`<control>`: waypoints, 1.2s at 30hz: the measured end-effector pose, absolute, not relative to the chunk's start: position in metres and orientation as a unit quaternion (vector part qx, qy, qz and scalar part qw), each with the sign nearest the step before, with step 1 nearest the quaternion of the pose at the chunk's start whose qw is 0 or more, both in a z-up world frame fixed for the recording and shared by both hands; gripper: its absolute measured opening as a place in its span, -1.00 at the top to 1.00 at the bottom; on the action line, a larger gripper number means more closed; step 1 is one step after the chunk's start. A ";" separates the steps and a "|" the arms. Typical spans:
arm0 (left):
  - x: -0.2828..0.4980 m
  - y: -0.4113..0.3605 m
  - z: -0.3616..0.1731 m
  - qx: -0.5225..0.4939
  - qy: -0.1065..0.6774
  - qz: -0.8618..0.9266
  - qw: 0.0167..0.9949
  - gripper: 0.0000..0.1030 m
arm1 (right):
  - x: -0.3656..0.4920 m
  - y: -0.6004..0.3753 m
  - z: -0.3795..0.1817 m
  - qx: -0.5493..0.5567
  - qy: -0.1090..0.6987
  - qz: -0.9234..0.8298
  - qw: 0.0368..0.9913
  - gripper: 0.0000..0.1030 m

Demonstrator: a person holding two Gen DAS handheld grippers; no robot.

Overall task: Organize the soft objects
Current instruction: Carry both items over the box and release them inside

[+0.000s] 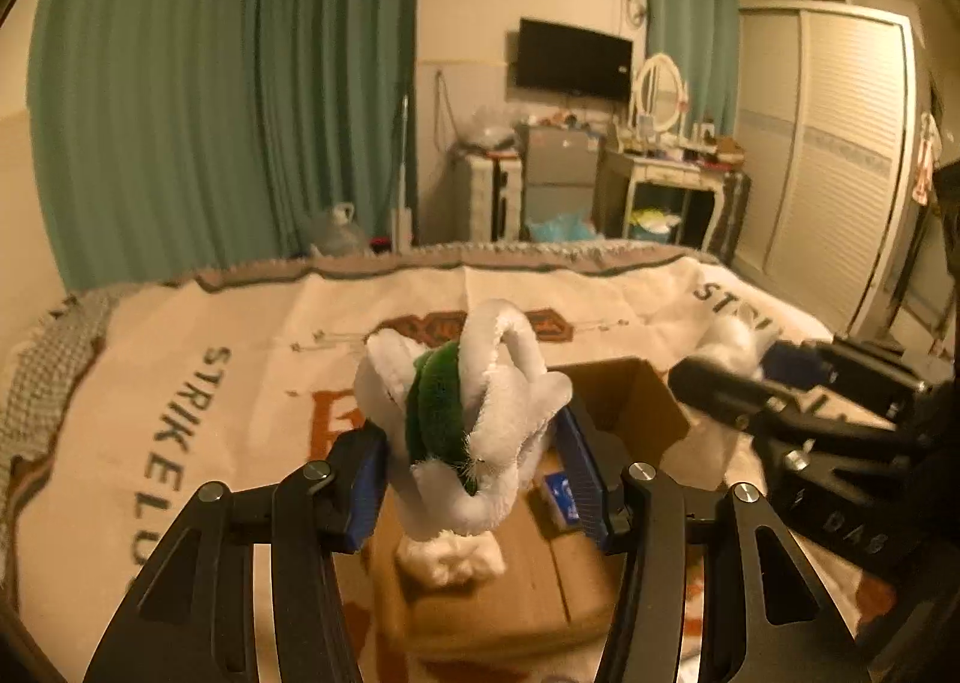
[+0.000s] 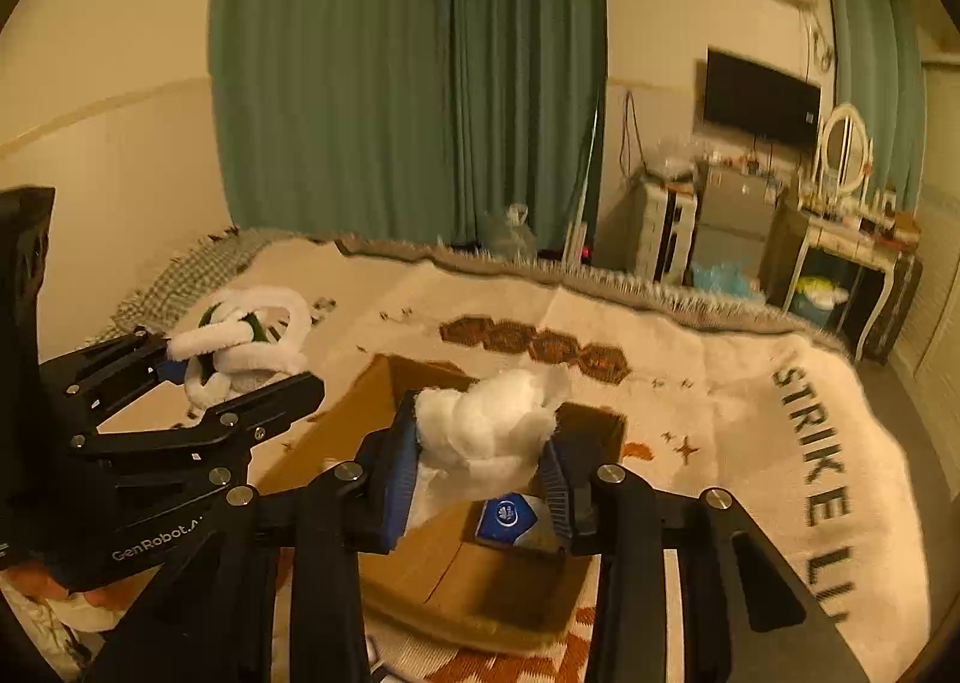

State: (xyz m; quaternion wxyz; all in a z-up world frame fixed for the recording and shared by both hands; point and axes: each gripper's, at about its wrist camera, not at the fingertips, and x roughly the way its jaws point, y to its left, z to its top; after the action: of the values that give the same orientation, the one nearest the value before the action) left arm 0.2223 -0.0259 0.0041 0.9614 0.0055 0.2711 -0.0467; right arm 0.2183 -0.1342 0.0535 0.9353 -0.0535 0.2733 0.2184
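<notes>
Left gripper (image 1: 474,479) clamps white-green plush (image 1: 462,419), centre frame, held over the near flap of the cardboard box (image 1: 630,407); opening lies up-right. Right gripper (image 2: 483,479) pinches white fluff (image 2: 492,431) directly over opening, so it's nearer.

The plush toy (image 1: 468,419) was of white fluffy cloth with a green fuzzy band, soft and matt. The white wad (image 2: 492,431) looked like loose cotton, rough and fibrous. The box (image 2: 480,581) was of brown cardboard, matt and smooth, and in it lay a blue packet (image 2: 507,516) with a slightly glossy surface. The blanket (image 1: 180,359) on the bed was of woven cloth, cream and coarse, with a fringe at the edge. The left gripper (image 1: 474,479) and the right gripper (image 2: 480,479) were of black matt plastic or metal with shiny metal screws, and their pads (image 1: 367,497) were blue and ribbed. The curtains (image 1: 180,83) were of matt green cloth.
</notes>
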 end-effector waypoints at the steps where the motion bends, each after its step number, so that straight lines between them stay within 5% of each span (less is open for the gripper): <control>1: 0.230 -0.026 0.000 0.003 0.276 -0.046 0.960 0.01 | 0.230 -0.134 0.045 -0.052 0.282 0.216 0.933 0.32; 8: 0.261 -0.036 -0.021 0.016 0.304 -0.053 0.951 -0.09 | 0.285 -0.136 -0.008 -0.041 0.328 0.204 0.922 0.32; 16: 0.251 -0.041 -0.004 0.055 0.294 -0.027 0.954 -0.33 | 0.287 -0.147 -0.009 -0.026 0.337 0.179 0.924 -0.22; 18: 0.238 -0.040 0.010 0.058 0.276 -0.021 0.959 -0.54 | 0.276 -0.153 0.005 -0.027 0.329 0.170 0.929 -0.37; 25: 0.169 -0.030 0.084 0.045 0.217 -0.015 0.975 -0.55 | 0.219 -0.171 0.077 -0.030 0.282 0.155 0.946 -0.48; 28: 0.133 -0.024 0.116 0.037 0.188 -0.015 0.981 -0.82 | 0.179 -0.180 0.121 -0.032 0.248 0.147 0.957 -0.53; 36: 0.048 -0.009 0.160 0.035 0.138 -0.027 0.989 -0.84 | 0.069 -0.200 0.197 -0.058 0.186 0.140 0.971 -0.77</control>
State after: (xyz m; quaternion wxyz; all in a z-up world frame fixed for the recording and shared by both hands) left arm 0.0475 -0.0093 0.1596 0.9894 0.0346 0.1384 -0.0268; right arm 0.0691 -0.1999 0.1971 0.9708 -0.0582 0.1861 0.1397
